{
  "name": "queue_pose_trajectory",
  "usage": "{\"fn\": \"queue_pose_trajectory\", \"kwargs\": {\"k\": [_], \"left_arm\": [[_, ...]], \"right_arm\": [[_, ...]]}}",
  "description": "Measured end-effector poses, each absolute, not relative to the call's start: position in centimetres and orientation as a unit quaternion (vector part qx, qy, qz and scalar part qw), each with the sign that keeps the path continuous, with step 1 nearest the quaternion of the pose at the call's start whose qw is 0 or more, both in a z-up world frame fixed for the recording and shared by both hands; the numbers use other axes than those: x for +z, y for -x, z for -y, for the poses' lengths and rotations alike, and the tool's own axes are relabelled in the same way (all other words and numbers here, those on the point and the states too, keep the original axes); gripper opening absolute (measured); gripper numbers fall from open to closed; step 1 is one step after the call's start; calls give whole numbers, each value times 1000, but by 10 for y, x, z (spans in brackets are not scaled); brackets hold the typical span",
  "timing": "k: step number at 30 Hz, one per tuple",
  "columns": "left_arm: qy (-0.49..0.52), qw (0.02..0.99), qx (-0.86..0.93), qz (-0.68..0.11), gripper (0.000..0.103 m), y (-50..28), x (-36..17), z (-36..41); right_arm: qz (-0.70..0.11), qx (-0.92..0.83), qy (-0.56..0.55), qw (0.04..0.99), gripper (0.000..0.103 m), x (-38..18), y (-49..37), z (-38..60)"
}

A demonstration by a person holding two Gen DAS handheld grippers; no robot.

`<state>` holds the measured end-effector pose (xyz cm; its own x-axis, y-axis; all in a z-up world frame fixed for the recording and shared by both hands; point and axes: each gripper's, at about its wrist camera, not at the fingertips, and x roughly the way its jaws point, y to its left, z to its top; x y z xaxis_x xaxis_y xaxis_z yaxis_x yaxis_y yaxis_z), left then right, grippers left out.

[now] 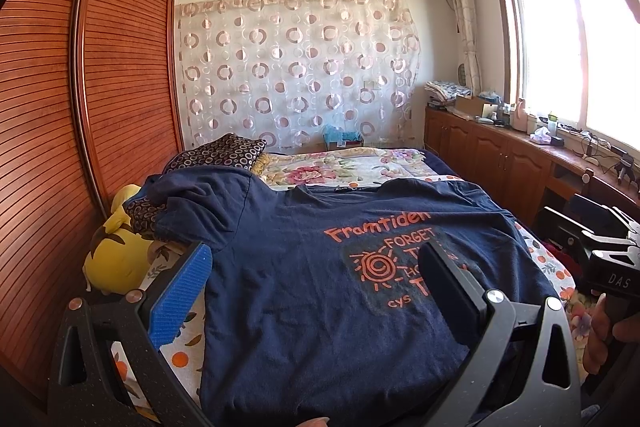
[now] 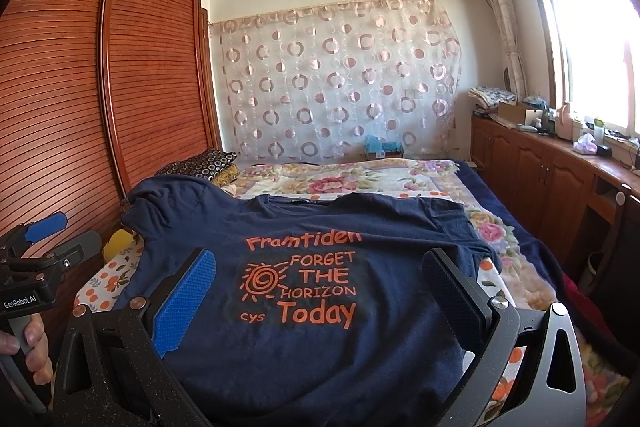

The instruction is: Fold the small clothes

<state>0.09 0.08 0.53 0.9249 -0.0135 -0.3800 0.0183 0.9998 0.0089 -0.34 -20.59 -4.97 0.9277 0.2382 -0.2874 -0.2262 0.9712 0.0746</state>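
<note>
A navy T-shirt with orange print lies spread face up on the bed, collar away from me. Its left sleeve drapes over a patterned pillow. My left gripper hovers open over the shirt's lower left part, blue pad on the left, black finger on the right. My right gripper hovers open over the shirt's lower middle, framing the print. Neither holds cloth. In the left wrist view the right gripper's body shows at the right edge. The left gripper's body appears at the right wrist view's left edge, held by a hand.
The bed carries a floral quilt and an orange-print sheet. A yellow plush toy lies at the bed's left side against a slatted wooden wardrobe. A low wooden cabinet with clutter runs under the window on the right.
</note>
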Motion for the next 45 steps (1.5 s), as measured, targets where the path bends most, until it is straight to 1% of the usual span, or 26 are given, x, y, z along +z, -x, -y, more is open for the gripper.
{"fn": "queue_pose_trajectory", "kwargs": {"k": [25, 37, 45], "left_arm": [[-3, 980, -9, -197, 103, -5, 8, 0], [6, 968, 13, -249, 103, -30, -30, -29], [19, 962, 32, -272, 103, -44, -50, -64]], "right_arm": [[-148, 124, -23, 981, 103, -53, 1, 205], [-158, 149, -3, 976, 103, -64, -23, 191], [-161, 172, 31, 971, 103, -75, -53, 176]]}}
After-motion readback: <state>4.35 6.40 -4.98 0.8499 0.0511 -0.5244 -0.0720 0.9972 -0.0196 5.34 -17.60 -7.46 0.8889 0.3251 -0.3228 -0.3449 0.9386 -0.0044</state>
